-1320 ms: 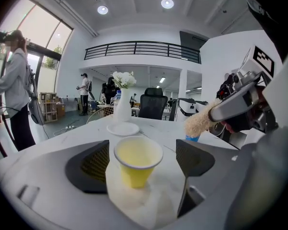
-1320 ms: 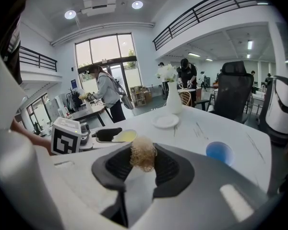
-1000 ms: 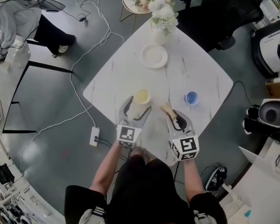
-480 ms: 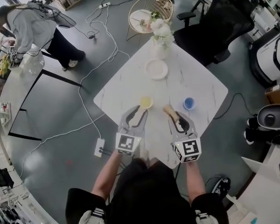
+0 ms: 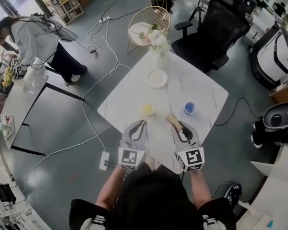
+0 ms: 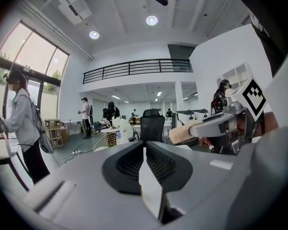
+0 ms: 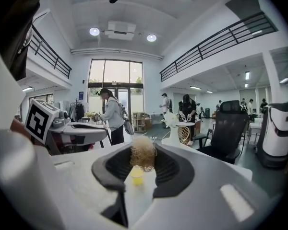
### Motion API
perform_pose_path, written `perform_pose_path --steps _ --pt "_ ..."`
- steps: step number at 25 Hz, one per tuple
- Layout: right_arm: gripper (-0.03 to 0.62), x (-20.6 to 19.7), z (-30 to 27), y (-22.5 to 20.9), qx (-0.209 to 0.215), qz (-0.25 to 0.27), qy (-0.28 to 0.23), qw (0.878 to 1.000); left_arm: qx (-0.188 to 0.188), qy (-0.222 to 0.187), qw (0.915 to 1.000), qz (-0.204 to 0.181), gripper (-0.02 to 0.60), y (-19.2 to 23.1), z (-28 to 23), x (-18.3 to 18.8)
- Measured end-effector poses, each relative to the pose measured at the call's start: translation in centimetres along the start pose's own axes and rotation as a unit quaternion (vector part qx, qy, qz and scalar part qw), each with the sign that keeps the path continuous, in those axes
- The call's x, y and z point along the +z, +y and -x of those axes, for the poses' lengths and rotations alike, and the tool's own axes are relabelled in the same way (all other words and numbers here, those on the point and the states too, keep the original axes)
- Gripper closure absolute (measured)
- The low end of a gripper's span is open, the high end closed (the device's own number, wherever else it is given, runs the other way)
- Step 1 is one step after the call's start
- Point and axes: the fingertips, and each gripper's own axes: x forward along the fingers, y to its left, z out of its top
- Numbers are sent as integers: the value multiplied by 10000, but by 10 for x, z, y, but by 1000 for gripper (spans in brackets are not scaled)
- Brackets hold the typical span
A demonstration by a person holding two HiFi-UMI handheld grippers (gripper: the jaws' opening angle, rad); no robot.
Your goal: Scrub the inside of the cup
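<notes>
The yellow cup [image 5: 148, 109] stands upright on the white marble table [image 5: 129, 92], with no gripper touching it. My left gripper [image 5: 142, 123] hovers above the table just in front of the cup. Its jaws have just been closing and now meet with nothing between them, as the left gripper view [image 6: 144, 150] shows. My right gripper [image 5: 180, 125] is shut on a tan bristle brush [image 5: 172, 119], held above the table to the right of the cup. In the right gripper view the brush head [image 7: 143, 153] sticks out past the jaws, and the yellow cup [image 7: 136, 175] shows below it.
A blue cup [image 5: 189, 108] stands to the right of the yellow one. A white plate [image 5: 156, 78] and a vase of white flowers [image 5: 159, 46] stand farther back. A black office chair [image 5: 216, 28], a wire side table [image 5: 146, 30], floor cables, a power strip [image 5: 104, 161] and a person [image 5: 36, 35] surround the table.
Both grippers have risen off the table. The left one stood open around the yellow cup, came away from it and closed empty. The right one still grips the brush.
</notes>
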Motion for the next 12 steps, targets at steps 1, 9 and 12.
perform_pose_path --steps 1,9,12 --pt "484 -1 3 0 -26 -16 -8 10000 -1 -22 10000 -9 558 -2 1 1" --pt "484 -7 16 1 -159 -71 -57 9998 -208 -10 9998 -79 575 -18 5 -1" --pt "484 -9 16 0 -176 -99 -9 9998 -262 7 9996 -77 575 -21 4 -4"
